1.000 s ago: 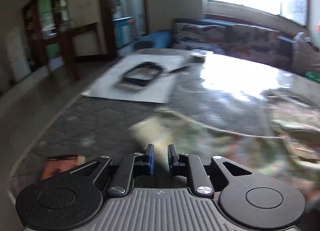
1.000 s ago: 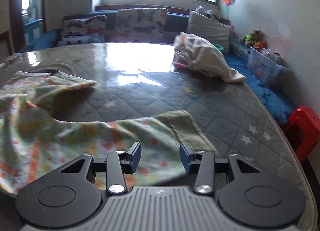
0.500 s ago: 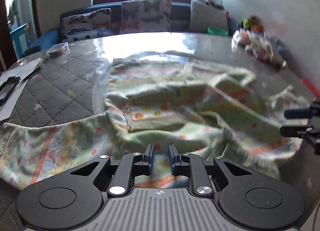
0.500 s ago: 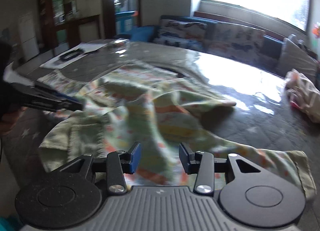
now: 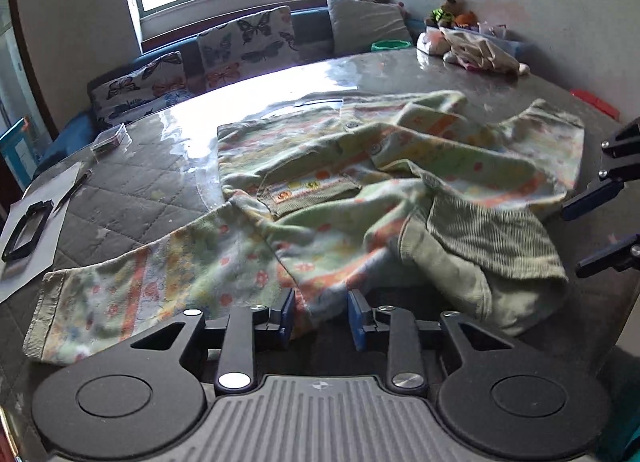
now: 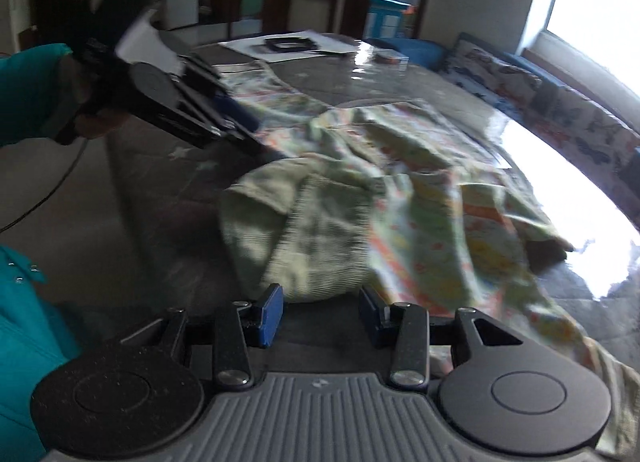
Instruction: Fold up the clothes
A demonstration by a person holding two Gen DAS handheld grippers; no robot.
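A light green child's garment with orange and yellow print (image 5: 360, 181) lies crumpled on the grey quilted table (image 5: 132, 197). My left gripper (image 5: 321, 316) is open, its jaws on either side of the garment's near hem. My right gripper (image 6: 321, 316) is open just in front of the garment's ribbed green cuff (image 6: 288, 238). The right gripper also shows at the right edge of the left wrist view (image 5: 600, 229). The left gripper shows at the upper left of the right wrist view (image 6: 244, 129), over the cloth.
A white sheet with a black frame (image 5: 24, 225) lies at the table's left. A small clear box (image 5: 110, 138) sits further back. A pile of pale clothes (image 5: 476, 49) lies at the far right. A sofa with butterfly cushions (image 5: 244, 45) stands behind the table.
Both grippers have swung round toward the garment and each other. The left jaws, nearly shut before, have opened around the near hem. The right gripper now faces the ribbed cuff.
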